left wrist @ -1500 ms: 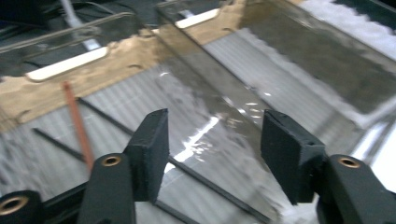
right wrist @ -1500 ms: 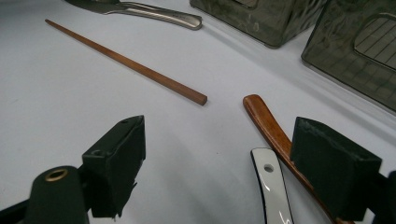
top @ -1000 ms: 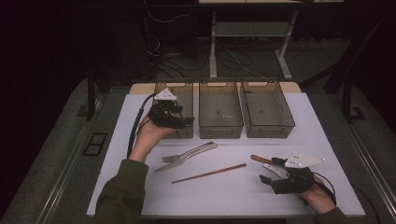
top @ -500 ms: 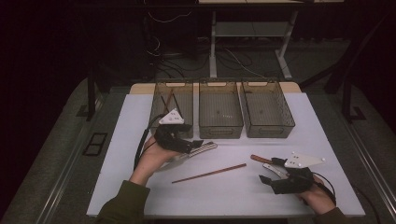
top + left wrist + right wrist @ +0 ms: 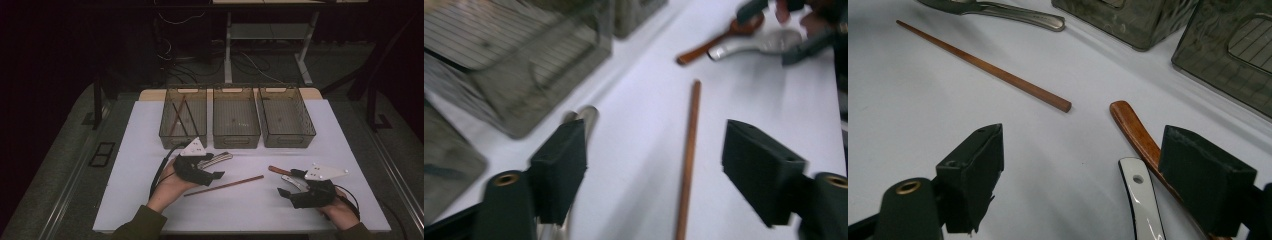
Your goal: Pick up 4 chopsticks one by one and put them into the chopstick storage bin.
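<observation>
Matt wooden chopstick (image 5: 224, 185), glossy metal cutlery handles (image 5: 1018, 16) (brushed sheen), smoky translucent plastic bins (image 5: 236, 116), smooth white worktop (image 5: 250, 210)

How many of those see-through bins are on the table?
3, in a row across the far side of the white table: the left bin with sticks inside, the middle bin, and the right bin. Nothing seems to hide another.

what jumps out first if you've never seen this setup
Three smoky bins in a row at the far edge of the white table, the left bin with thin sticks in it. In front, the left gripper, jaws open, sits low by metal cutlery and a wooden chopstick. The right gripper, also open, rests over a wooden-handled utensil.
</observation>
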{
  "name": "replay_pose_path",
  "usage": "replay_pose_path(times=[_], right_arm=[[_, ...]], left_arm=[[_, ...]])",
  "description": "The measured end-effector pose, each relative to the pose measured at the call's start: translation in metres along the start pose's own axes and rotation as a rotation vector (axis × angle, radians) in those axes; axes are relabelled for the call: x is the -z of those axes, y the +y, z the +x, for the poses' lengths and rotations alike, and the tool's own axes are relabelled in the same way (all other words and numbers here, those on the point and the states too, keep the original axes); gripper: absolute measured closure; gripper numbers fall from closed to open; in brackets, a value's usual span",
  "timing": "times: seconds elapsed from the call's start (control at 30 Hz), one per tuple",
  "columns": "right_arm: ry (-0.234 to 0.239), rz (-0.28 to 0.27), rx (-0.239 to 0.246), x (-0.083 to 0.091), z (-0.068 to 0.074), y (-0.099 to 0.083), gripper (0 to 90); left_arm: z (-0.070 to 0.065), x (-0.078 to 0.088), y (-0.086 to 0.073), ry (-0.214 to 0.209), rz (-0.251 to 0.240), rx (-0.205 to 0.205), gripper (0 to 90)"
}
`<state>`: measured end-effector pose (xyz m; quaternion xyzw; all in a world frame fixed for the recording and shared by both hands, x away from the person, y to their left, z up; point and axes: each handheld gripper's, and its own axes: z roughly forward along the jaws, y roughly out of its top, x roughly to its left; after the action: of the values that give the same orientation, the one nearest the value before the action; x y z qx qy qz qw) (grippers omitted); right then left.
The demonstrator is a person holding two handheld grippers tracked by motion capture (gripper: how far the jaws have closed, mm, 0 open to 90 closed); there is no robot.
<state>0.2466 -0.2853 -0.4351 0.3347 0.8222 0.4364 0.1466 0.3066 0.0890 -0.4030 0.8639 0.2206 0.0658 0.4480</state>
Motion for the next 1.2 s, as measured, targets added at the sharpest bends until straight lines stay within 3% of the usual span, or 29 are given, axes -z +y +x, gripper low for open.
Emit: replay_pose_path(times=[0.17, 0.37, 0.47, 0.6, 1.0, 1.2], right_arm=[[0.000, 0.003, -0.002, 0.000, 0.000, 0.000, 17.9], [-0.002, 0.006, -0.002, 0.000, 0.000, 0.000, 17.9], [-0.001, 0.007, -0.001, 0.000, 0.000, 0.000, 17.9], [0.000, 0.008, -0.002, -0.001, 0.000, 0.000, 17.9], [0.002, 0.012, 0.003, -0.002, 0.000, -0.001, 17.9], [0.004, 0.014, 0.007, -0.002, 0.000, 0.000, 17.9]], left_arm=[[-0.004, -0.006, -0.009, -0.028, 0.008, -0.008, 41.6], [-0.006, -0.018, -0.013, -0.047, 0.058, -0.041, 55.8], [-0.010, -0.025, -0.016, -0.027, 0.110, -0.076, 61.5], [-0.012, -0.031, -0.017, -0.053, 0.120, -0.064, 67.8], [-0.014, -0.044, -0.020, -0.110, 0.136, -0.033, 76.8], [-0.017, -0.049, -0.019, -0.100, 0.142, -0.048, 78.6]])
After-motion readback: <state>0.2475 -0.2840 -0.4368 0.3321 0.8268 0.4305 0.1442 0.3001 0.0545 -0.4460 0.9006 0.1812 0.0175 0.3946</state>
